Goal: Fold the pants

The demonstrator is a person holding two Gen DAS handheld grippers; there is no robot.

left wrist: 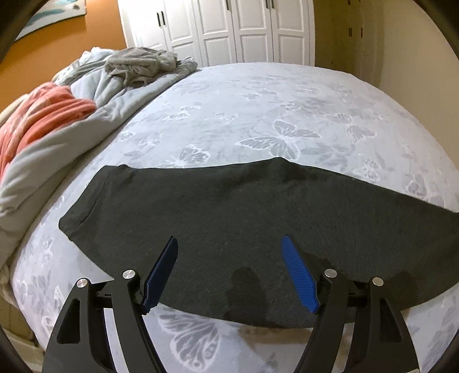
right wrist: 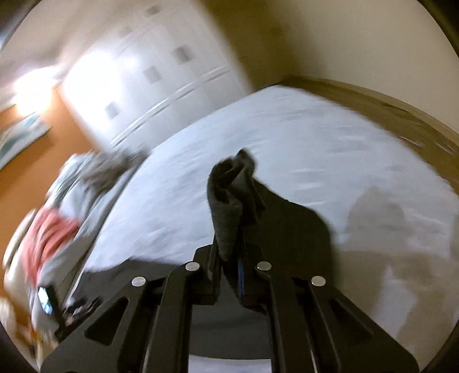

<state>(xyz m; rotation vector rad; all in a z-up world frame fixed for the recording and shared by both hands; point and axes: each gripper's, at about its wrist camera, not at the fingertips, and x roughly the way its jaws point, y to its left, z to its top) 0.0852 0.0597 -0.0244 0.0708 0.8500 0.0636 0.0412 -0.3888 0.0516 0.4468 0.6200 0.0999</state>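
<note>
Pants (right wrist: 229,200) pinched, right tool (right wrist: 229,275) angled downward

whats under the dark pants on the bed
The dark pants lie on the butterfly-print sheet, which shows all around them. Whatever sits directly beneath the fabric is covered. One end is lifted off the bed, pinched in the right gripper.

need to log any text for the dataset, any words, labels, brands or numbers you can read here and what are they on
None: no readable word, label, brand or number in either view.
Dark pants: plain fabric, no tag or print showing.
Bed sheet: butterfly pattern only, no lettering.
Wall picture: only a corner shows, no text.
Small dark object beside the bed: too blurred to read.
</note>
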